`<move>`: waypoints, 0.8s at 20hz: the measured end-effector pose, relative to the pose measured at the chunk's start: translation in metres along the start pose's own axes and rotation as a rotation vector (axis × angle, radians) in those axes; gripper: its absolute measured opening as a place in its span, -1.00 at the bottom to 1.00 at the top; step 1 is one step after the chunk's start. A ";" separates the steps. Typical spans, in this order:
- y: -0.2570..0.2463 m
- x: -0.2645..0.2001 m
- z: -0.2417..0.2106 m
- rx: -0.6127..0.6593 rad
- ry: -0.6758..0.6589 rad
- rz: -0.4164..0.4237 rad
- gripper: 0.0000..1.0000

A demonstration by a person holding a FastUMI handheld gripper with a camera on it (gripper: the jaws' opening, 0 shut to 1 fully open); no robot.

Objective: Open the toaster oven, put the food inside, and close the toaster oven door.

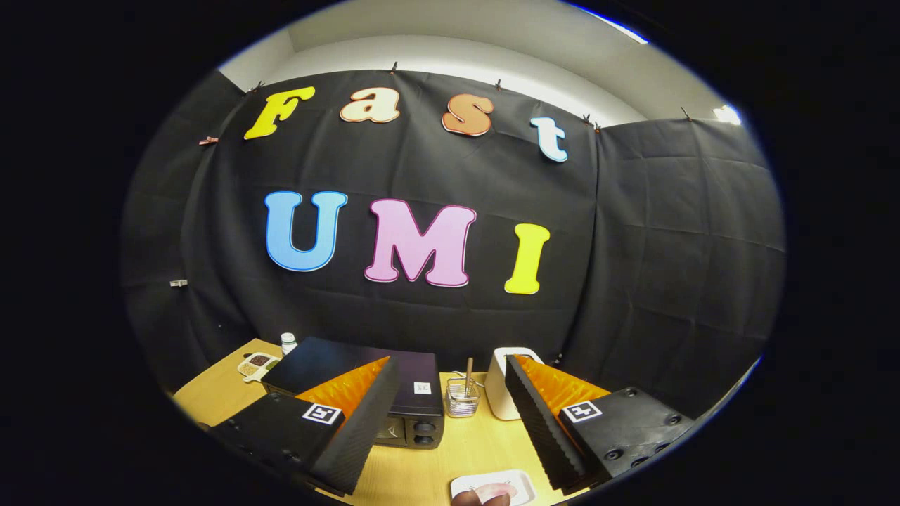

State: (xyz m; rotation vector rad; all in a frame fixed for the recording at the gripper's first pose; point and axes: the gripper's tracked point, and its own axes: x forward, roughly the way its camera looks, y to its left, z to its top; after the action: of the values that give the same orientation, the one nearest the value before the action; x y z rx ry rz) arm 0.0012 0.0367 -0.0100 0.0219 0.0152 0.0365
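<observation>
Here, the scene line by line.
Claw: the claw (450,404) is held above the bench with its two fingers spread wide, nothing between them but open air.
Fingers: the fingers (365,422) are black with ribbed inner faces and orange backing, and each carries a small square marker.
Toaster oven: the toaster oven (415,404) is a black box standing on the bench just beyond the left finger, which hides part of its front. Two round knobs show at its right front corner. Whether its door is open or closed cannot be told from here.
Food: a white plate (492,485) lies on the bench below and between the fingers, with pale pinkish food (499,490) on it. A rounded brownish piece sits at its near rim, cut off.
Glass holder: a small clear holder (462,399) with a stick in it stands between the fingers, just right of the oven.
White appliance: a white boxy appliance (503,386) stands beside the holder, partly behind the right finger.
Far corner: a small tray (257,365) and a white-capped bottle (288,343) sit left of the oven.
Bench: the bench (436,457) is light wood.
</observation>
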 end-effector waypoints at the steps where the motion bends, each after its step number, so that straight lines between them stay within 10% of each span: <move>1: 0.009 0.002 -0.002 0.005 0.003 0.009 0.95; 16: 0.145 0.059 -0.103 0.015 0.191 0.133 0.96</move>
State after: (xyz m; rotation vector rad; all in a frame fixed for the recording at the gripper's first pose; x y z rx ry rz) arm 0.0532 0.1861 -0.1107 0.0339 0.2051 0.1715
